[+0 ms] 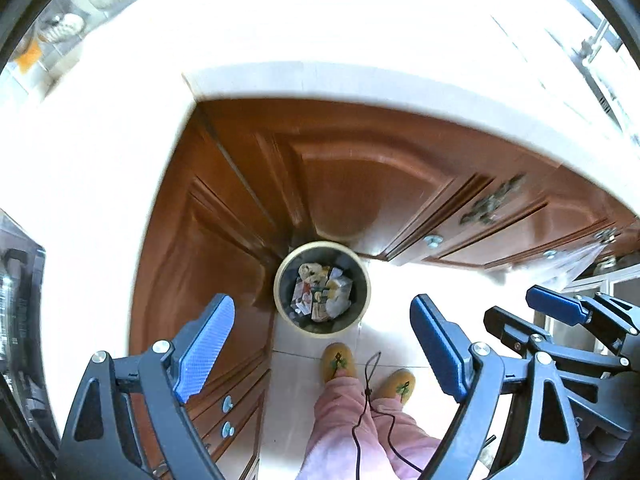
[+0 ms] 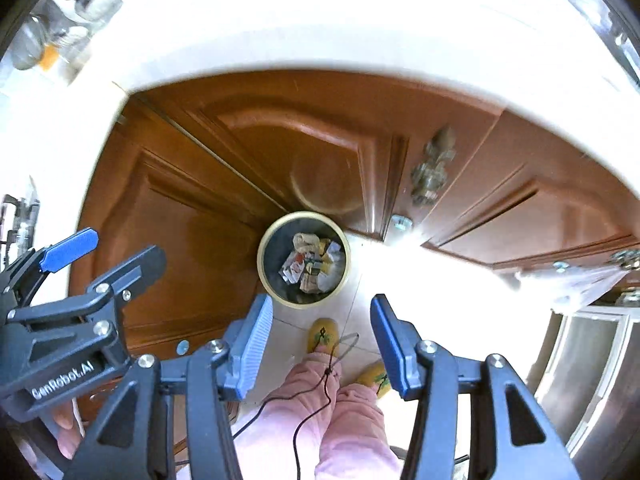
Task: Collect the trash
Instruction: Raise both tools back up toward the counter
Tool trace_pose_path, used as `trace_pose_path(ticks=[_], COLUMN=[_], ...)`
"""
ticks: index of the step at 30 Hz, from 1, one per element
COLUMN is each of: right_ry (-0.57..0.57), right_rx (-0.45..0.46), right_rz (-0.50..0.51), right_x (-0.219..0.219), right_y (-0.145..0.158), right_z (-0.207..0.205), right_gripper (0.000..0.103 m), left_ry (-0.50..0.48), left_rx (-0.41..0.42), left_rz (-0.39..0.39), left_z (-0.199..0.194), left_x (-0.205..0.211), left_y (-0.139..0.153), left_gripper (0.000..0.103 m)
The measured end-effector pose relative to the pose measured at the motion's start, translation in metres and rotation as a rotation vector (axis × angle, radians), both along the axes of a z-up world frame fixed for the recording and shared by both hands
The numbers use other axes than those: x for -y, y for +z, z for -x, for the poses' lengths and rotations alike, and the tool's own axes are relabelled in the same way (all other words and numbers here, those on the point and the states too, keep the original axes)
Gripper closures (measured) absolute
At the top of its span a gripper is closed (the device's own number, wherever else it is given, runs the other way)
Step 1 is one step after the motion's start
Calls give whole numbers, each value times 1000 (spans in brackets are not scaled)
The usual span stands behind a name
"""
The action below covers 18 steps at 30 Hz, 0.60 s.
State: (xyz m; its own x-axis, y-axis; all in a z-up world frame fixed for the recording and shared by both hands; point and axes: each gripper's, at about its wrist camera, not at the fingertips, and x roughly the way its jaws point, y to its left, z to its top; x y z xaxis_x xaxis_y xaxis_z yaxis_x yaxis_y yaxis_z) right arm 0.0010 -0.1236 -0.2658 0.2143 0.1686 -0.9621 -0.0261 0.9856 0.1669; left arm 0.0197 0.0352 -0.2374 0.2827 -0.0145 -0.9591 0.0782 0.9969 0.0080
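Left gripper (image 1: 320,344): its two blue pads are spread wide. Nothing is between them. It is up in the air and looks down at the floor.
Right gripper (image 2: 322,344): its blue pads are also wide apart with nothing in them. It also looks down from up high.
Side by side: in the left wrist view the right gripper shows at about 4 o'clock. In the right wrist view the left gripper shows at about 8 o'clock. The two are near each other but not touching.
Trash bin (image 1: 322,289): a small round bin with a pale rim and dark inside. It stands on the floor, in the corner where the brown cupboards meet. In both views it sits close to the middle, a bit toward 6 o'clock.
Trash (image 1: 322,292): crumpled papers and wrappers lie inside the bin, down at the bottom.
Cupboard doors (image 1: 352,184): shiny brown wood, from 9 o'clock round to 3 o'clock behind the bin. The bin is just beside them.
Counter (image 1: 320,40): very bright white at 12 o'clock, too washed out to see much.
Slippers (image 1: 338,360): two yellow slippers at 6 o'clock, just below the bin, with pink trouser legs (image 1: 352,420) above them.
Black cord (image 1: 370,392): a thin cord hangs down over the pink legs.
Floor (image 1: 292,380): pale tiles under the bin and the feet.
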Motion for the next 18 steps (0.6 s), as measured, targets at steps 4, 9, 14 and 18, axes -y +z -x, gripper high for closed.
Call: trace_pose_path(ticks=[4, 9, 14, 18], right_ry=[1, -33, -77, -111], right_rx=[58, 142, 214, 247], right_rz=[19, 46, 81, 103], right_x=[5, 21, 35, 43], right_y=[42, 91, 132, 162], right_z=[2, 0, -10, -26], right_gripper=[51, 52, 52, 52], left_ry=[-19, -65, -85, -98], left_rx=[57, 131, 226, 277], left_rz=[12, 16, 50, 63], left_z=[0, -10, -29, -55], left_x=[1, 4, 5, 8], left_y=[47, 102, 154, 177], left_gripper=[15, 14, 8, 8])
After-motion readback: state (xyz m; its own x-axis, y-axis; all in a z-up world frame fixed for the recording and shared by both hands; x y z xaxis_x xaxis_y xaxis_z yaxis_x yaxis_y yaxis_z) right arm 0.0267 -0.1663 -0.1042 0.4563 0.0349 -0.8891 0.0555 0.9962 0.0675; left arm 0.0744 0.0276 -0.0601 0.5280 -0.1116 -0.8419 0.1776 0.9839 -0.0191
